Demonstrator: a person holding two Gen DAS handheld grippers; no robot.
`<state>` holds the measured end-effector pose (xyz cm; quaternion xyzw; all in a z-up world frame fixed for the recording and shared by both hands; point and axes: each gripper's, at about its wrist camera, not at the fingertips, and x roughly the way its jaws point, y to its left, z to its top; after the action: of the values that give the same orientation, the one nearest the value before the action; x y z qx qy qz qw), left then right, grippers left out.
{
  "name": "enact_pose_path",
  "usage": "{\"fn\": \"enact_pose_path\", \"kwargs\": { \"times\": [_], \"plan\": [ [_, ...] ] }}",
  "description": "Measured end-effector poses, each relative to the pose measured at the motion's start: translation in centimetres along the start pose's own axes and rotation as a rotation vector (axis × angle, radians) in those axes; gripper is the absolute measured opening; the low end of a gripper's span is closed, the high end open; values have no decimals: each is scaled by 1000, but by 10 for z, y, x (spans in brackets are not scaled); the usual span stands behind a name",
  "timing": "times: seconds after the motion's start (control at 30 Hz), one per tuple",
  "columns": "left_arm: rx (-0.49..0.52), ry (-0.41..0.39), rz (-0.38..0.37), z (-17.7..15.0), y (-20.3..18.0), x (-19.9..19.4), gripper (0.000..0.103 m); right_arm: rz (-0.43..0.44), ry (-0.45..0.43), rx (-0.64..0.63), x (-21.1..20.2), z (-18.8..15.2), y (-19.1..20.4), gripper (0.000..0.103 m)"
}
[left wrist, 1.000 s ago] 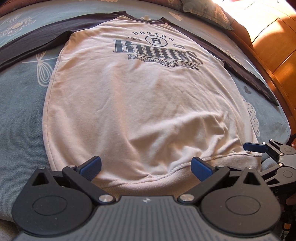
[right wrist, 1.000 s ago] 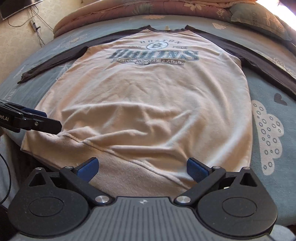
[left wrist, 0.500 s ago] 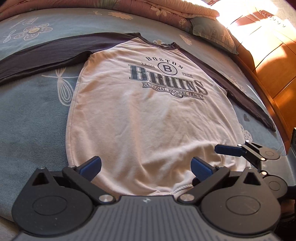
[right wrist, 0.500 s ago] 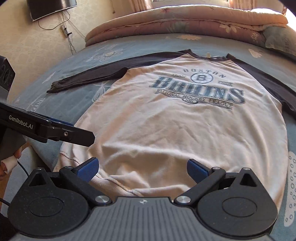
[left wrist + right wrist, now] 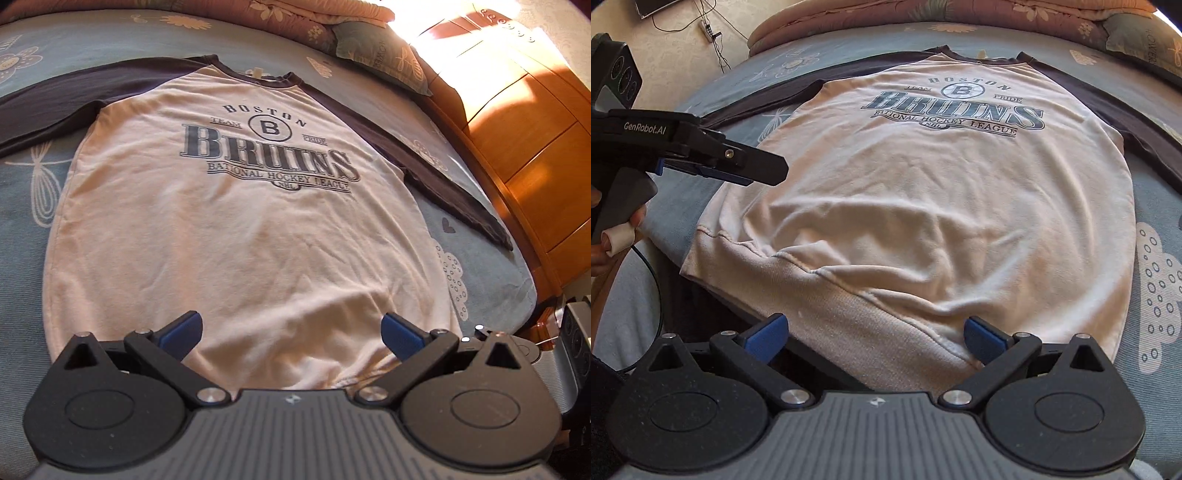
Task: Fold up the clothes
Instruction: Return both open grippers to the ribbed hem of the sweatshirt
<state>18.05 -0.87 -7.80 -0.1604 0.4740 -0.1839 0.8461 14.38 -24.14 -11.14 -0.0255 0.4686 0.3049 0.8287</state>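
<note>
Shirt (image 5: 236, 236) flat before both open claws

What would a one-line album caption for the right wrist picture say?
Open right gripper poised at the ribbed hem of a Bruins shirt spread flat on the bed.

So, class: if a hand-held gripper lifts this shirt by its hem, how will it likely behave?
The shirt will probably drape limply: its cloth already wrinkles on the bed. The long dark sleeves would likely trail. The ribbed hem looks thicker and should give some grip.
</note>
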Motion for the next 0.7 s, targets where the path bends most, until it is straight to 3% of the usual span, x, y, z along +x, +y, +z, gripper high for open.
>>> {"fn": "enact_pose_path", "kwargs": {
  "times": [0.13,0.27,0.37,0.57,0.7],
  "plan": [
    [7,13,-104,-6,-18,23,102,57,-49,62,-4,-4,-14,103],
    [-56,78,-157,-24,-16,47,102,52,-77,75,-7,-6,-15,103],
    [-111,132,-246,-33,-15,45,102,48,-75,53,-7,-7,-13,103],
    [-106,65,-181,-22,-12,32,102,66,-77,68,-6,-7,-16,103],
    [-102,103,-149,-26,-10,40,102,68,-87,78,-8,-9,-17,103]
  ]
}}
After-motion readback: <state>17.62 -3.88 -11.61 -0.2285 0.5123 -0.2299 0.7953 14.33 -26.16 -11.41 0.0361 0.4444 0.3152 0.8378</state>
